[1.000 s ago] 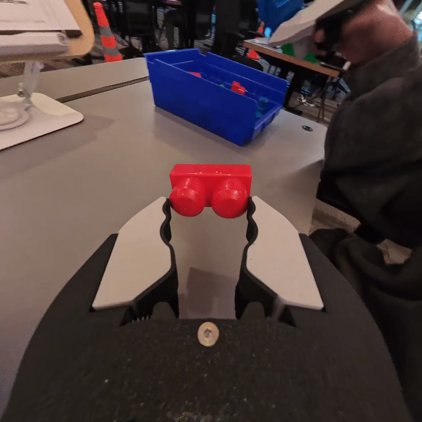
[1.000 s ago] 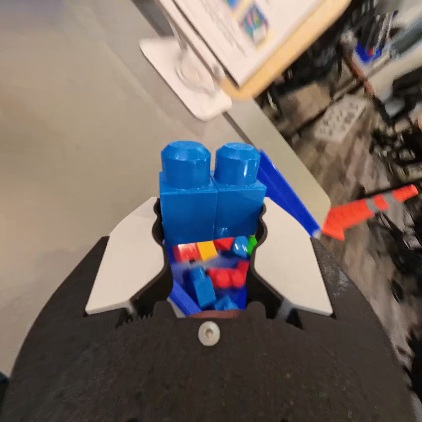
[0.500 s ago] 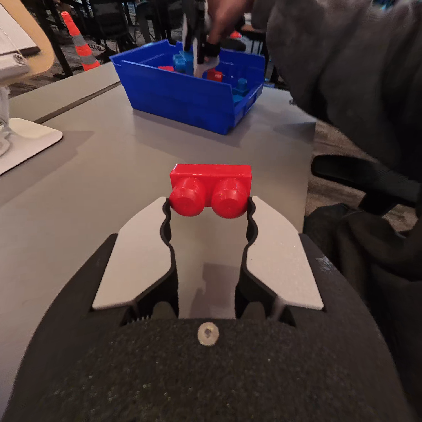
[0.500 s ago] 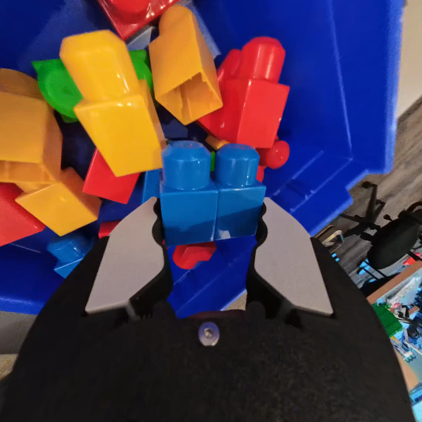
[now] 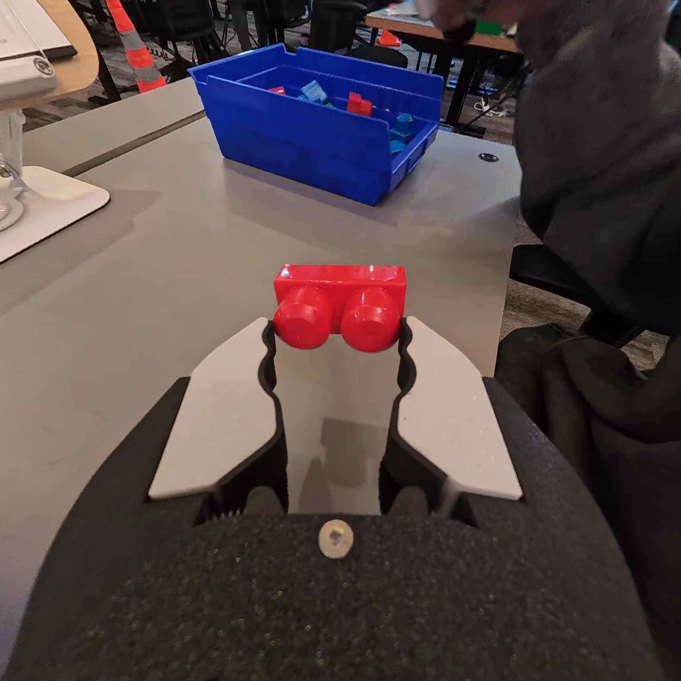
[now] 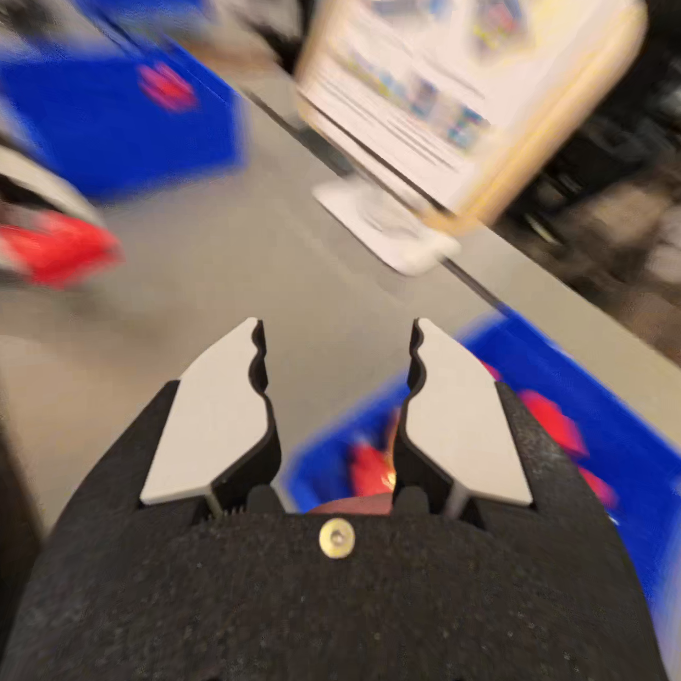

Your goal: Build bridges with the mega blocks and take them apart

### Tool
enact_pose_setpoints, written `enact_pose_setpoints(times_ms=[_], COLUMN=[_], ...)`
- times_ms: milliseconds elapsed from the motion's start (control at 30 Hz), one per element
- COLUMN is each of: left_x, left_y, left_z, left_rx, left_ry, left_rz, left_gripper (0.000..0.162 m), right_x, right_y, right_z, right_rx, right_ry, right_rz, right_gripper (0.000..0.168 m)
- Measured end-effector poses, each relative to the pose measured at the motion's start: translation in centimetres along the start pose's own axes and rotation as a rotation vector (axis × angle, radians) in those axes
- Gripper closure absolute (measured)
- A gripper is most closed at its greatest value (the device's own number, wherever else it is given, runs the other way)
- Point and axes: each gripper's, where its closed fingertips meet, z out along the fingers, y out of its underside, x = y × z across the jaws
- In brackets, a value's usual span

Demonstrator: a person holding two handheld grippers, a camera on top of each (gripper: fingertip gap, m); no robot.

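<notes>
My left gripper [image 5: 337, 324] is shut on a red two-stud mega block [image 5: 339, 287], gripping its studs and holding it above the grey table [image 5: 184, 276]. A blue bin [image 5: 294, 147] with several red and blue blocks stands farther ahead. My right gripper [image 6: 337, 324] is open and empty; its view is motion-blurred. The blue bin [image 6: 552, 398] with red blocks lies below it to the right. The left gripper's red block [image 6: 55, 247] shows at the left edge.
A white stand base [image 5: 37, 206] with a paper-covered board [image 6: 442, 92] stands at the table's far left. A person's grey sleeve [image 5: 597, 147] fills the right side. An orange cone [image 5: 138, 55] is beyond the table. A second blurred blue shape [image 6: 110, 121] shows upper left.
My right gripper has let go of the blue two-stud block over the bin, opened, and swung up and away. My left gripper still holds the red block and has barely moved.
</notes>
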Motion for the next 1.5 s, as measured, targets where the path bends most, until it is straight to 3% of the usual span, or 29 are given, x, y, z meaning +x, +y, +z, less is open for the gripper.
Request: enact_pose_setpoints(times_ms=[100, 133, 167, 267, 433, 667, 833, 1033, 1300, 1500], left_x=[0.0, 0.1, 0.2, 0.4, 0.8, 0.0, -4.3, -9.9, -11.6, -11.6], left_y=[0.2, 0.2, 0.1, 0.1, 0.9, 3.1, 2.6, 3.8, 4.6, 4.3], left_z=[0.3, 0.4, 0.5, 0.8, 1.3, 2.0, 2.3, 5.9, 9.0, 9.3], left_rx=[-0.018, -0.018, -0.016, -0.03, -0.069, -0.207, -0.504, -0.893, -1.111, -1.102], left_ry=[-0.002, -0.001, 0.004, 0.005, 0.021, 0.011, 0.007, 0.008, 0.017, 0.035], left_rz=[0.014, 0.014, 0.016, 0.031, 0.026, 0.039, 0.09, 0.247, 0.329, 0.351], left_gripper=[0.098, 0.098, 0.098, 0.098, 0.098, 0.098, 0.098, 0.098, 0.098, 0.097], right_x=[-11.6, -14.1, -15.8, -17.8, -17.5, -14.2, -14.8, -15.6, -15.4, -14.9], right_y=[-1.2, -0.5, 0.6, 1.7, 1.8, 2.8, 2.5, 3.2, 4.4, 4.9], right_z=[2.2, 3.5, 5.0, 7.4, 7.5, 7.8, 7.8, 8.4, 8.2, 8.3], right_rx=[0.33, 0.366, 0.35, 0.312, 0.348, 0.346, 0.36, 0.326, 0.296, 0.267], right_ry=[-0.287, -0.336, -0.337, -0.302, -0.218, 0.076, 0.074, 0.082, 0.047, 0.031], right_rz=[0.13, 0.156, 0.149, 0.136, 0.093, -0.131, -0.17, -0.263, -0.208, -0.168], right_gripper=[0.104, 0.107, 0.1, 0.101, 0.109, 0.111, 0.111, 0.112, 0.114, 0.116])
